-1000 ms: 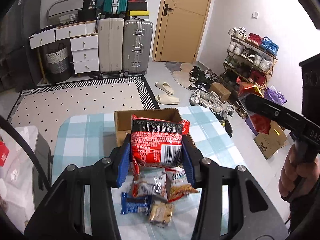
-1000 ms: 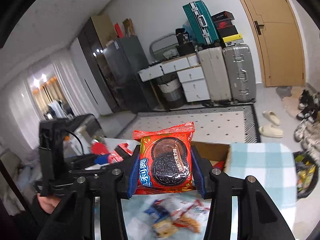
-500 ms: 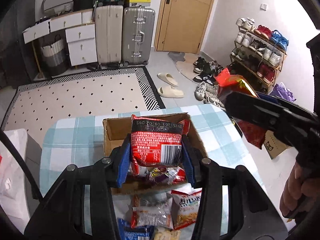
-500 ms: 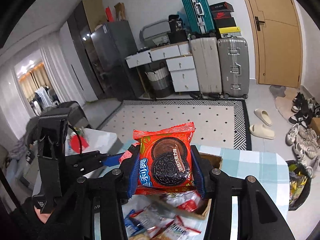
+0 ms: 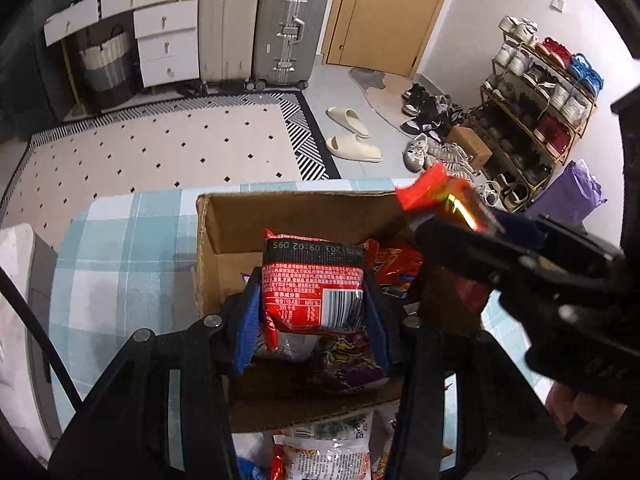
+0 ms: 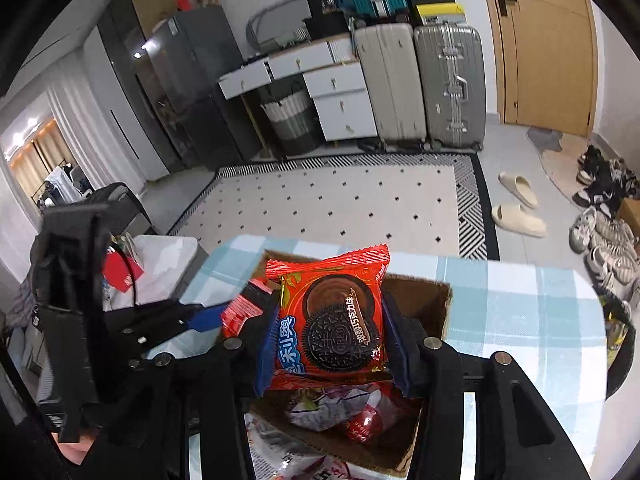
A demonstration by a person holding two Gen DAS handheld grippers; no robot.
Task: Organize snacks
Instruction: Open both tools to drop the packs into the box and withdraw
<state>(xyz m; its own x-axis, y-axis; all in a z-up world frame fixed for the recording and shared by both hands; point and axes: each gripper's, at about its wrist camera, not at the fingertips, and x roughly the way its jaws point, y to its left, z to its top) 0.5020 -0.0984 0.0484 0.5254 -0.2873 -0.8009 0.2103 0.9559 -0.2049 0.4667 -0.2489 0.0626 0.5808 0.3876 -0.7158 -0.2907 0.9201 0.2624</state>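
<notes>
Blue-and-white checked cloth (image 5: 120,264) covers the table, which stands beside a pale rug (image 5: 160,152) dotted with black diamonds and edged in black-and-white stripes. Along the far wall stand two hard suitcases (image 5: 264,28), white drawers (image 5: 166,46) and a wooden door (image 5: 384,16); a shoe rack (image 5: 536,92) lines the right wall and slippers (image 5: 352,136) lie on the floor.

An open cardboard box (image 5: 224,232) sits on the cloth, with several snack packets already inside. The left gripper (image 5: 312,320) pinches a red snack packet (image 5: 314,284), barcode side up, above the box interior. The right gripper (image 6: 330,340) clamps a red Oreo packet (image 6: 332,320) printed with two dark cookies, held over the same box near its right wall. More packets (image 5: 320,452) lie on the cloth on the box's near side.
</notes>
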